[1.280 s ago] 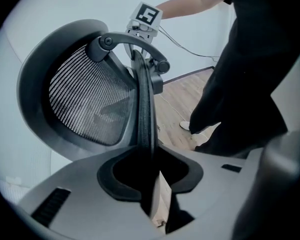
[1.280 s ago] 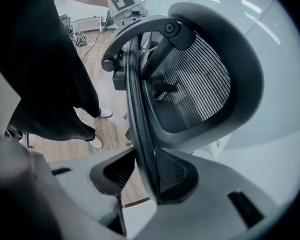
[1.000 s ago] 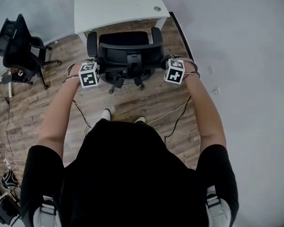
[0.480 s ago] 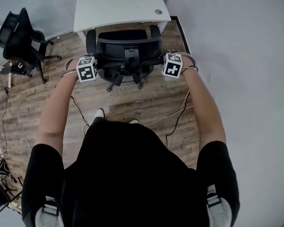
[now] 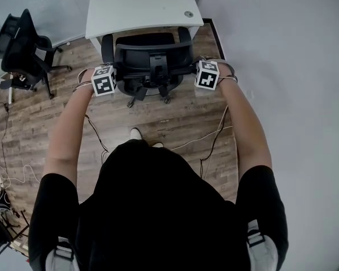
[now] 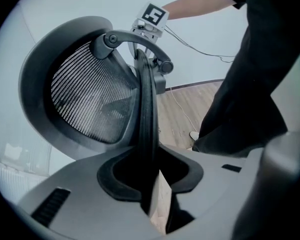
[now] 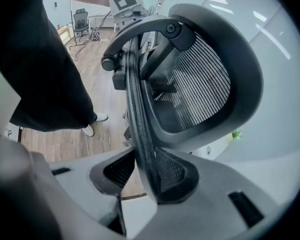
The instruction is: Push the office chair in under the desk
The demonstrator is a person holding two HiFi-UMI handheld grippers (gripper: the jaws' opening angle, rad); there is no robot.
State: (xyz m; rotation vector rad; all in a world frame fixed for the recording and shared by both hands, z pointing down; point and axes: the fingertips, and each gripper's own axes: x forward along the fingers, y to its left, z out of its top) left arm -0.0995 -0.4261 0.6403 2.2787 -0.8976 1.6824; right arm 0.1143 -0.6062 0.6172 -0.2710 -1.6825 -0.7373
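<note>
Office chair: a black, mesh-backed office chair (image 5: 152, 61) stood facing the desk; the far end of its seat sat at the desktop's near edge; its backrest (image 5: 153, 54) and both armrests were on the person's side of that edge
Desk: a white desk (image 5: 141, 4) lay at the top of the head view, beside the pale wall (image 5: 282, 66); a small round cable hole (image 5: 188, 14) showed near its right corner
Left gripper: the left gripper (image 6: 151, 181) was clamped on the left rim of the backrest; the dark rim ran up between the two jaws, and both pads pressed against it, so the jaws stood only as far apart as the rim is thick
Right gripper: the right gripper (image 7: 140, 176) gripped the opposite rim the same way; the mesh-edged rim filled the gap between its jaws, with pads tight on either side
Arms: both arms reached straight forward; the marker cubes sat level with each other, one at each side of the backrest
Floor: wood planks (image 5: 175, 117); thin cables (image 5: 214, 137) trailed from the grippers back toward the person; one pale shoe (image 5: 135, 133) showed just behind the chair's wheeled base
Second chair: another black chair (image 5: 22, 44) stood at the far left, well apart from the desk
</note>
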